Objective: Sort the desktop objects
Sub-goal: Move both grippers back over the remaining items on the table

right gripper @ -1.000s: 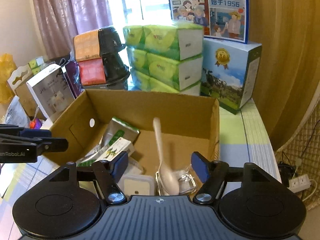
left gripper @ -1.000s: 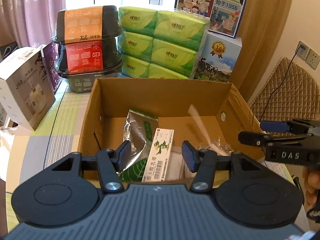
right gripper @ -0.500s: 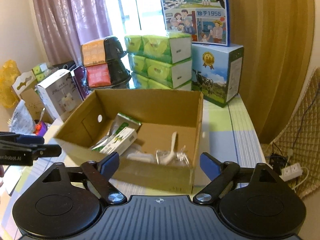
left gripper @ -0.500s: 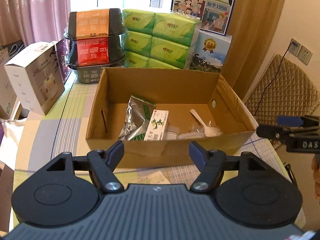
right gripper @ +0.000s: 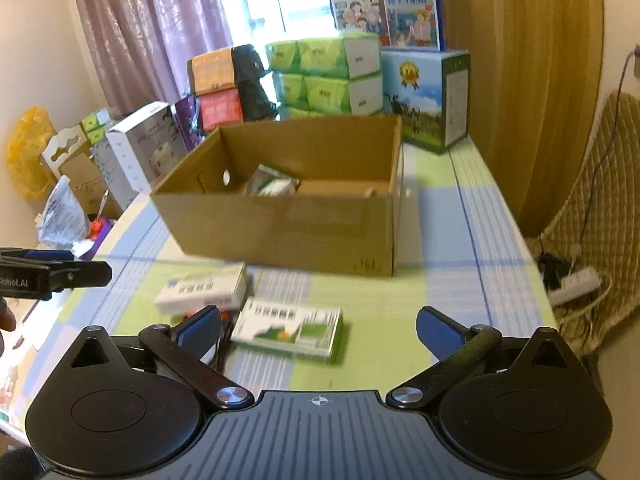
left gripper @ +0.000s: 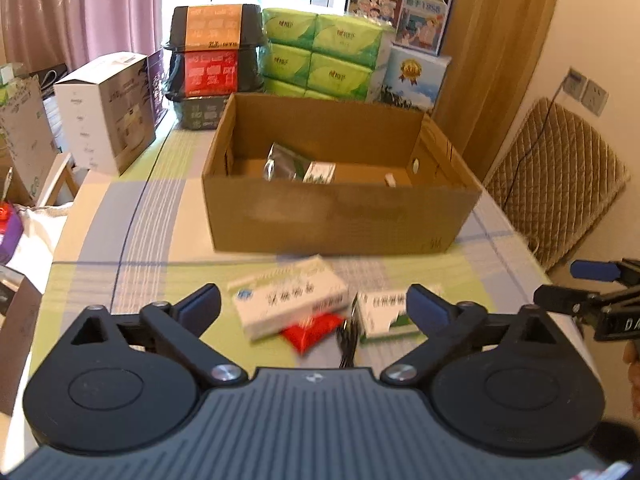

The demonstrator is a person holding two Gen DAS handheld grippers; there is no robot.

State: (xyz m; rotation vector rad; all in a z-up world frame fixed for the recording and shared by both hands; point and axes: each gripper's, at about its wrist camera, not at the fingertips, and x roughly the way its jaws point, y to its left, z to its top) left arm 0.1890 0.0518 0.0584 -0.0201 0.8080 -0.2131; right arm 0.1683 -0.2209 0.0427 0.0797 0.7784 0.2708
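You held your left gripper [left gripper: 314, 302] and right gripper [right gripper: 318, 326] spread wide, gripping nothing, above two white medicine boxes [right gripper: 202, 288] near the table's front edge, before the open brown cardboard box [right gripper: 288, 224]

Two medicine boxes [left gripper: 288, 302] [left gripper: 382, 314] lie before the carton [left gripper: 340, 216]; packets, seemingly, inside.

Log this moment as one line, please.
left gripper: open, empty | right gripper: open, empty | cardboard box: part-filled | on table: blue-white medicine box, green-white medicine box, red packet
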